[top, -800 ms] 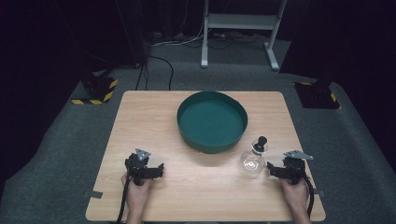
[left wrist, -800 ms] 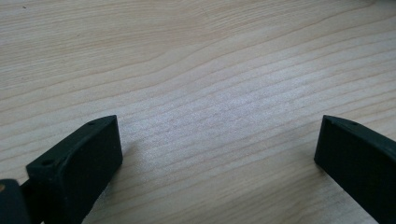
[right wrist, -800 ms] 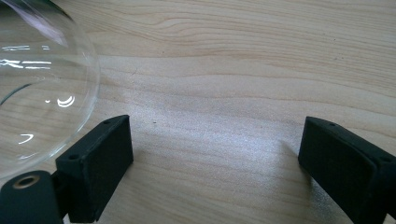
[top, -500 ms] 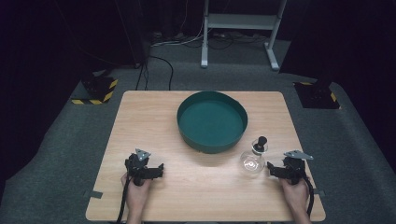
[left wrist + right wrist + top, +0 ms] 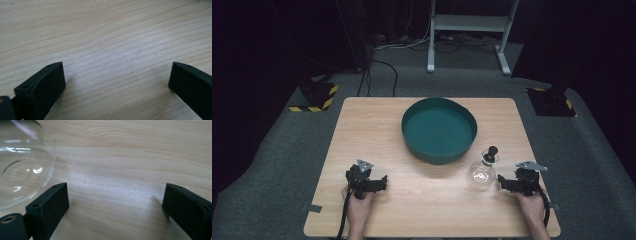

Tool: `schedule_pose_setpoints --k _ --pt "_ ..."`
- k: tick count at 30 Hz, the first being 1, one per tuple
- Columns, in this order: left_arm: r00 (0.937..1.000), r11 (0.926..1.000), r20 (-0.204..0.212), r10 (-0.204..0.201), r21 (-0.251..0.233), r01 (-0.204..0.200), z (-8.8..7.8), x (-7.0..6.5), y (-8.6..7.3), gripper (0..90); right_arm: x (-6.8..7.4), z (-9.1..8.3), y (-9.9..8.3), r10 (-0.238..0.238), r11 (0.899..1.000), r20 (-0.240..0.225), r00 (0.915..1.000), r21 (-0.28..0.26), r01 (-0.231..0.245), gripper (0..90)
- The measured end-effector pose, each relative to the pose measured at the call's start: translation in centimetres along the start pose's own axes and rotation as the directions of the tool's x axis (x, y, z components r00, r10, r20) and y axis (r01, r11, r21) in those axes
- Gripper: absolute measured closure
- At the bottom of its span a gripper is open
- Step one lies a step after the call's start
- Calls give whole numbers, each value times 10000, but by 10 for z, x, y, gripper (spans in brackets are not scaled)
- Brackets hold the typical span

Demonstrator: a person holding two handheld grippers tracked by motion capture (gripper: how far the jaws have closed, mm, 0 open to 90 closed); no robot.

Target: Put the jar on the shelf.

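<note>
On table (image 5: 377, 130): left gripper (image 5: 117, 82), right gripper (image 5: 116, 200) both wide; no legible writing.

A pale wooden worktop (image 5: 377, 130) is sitting on grey carpet. A round green basin (image 5: 439, 130) is resting near its middle, and a clear glass flask (image 5: 482, 172) with a black stopper is standing just beside the basin's near right rim.

High view: overhead, facing forward-down, far; both gripper views: close, low over the same wooden table (image 5: 377, 125)
</note>
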State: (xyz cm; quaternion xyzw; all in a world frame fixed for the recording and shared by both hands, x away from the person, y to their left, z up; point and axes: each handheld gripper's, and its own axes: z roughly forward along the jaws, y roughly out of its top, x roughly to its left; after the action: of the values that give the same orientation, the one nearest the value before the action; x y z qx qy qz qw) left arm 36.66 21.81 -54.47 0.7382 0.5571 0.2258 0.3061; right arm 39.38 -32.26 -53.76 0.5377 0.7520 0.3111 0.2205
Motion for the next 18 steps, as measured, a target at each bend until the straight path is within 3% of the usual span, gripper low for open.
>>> schedule_pose_setpoints --k 12,18 --pt "10000 10000 0 -1 -2 1 0 0 0 11 5 -32 -4 -189 9955 -801 9966 -938 113 40" --pt "10000 10000 -1 -3 -3 3 0 0 0 11 10 -43 -10 86 9959 -1558 9878 -878 -225 36"
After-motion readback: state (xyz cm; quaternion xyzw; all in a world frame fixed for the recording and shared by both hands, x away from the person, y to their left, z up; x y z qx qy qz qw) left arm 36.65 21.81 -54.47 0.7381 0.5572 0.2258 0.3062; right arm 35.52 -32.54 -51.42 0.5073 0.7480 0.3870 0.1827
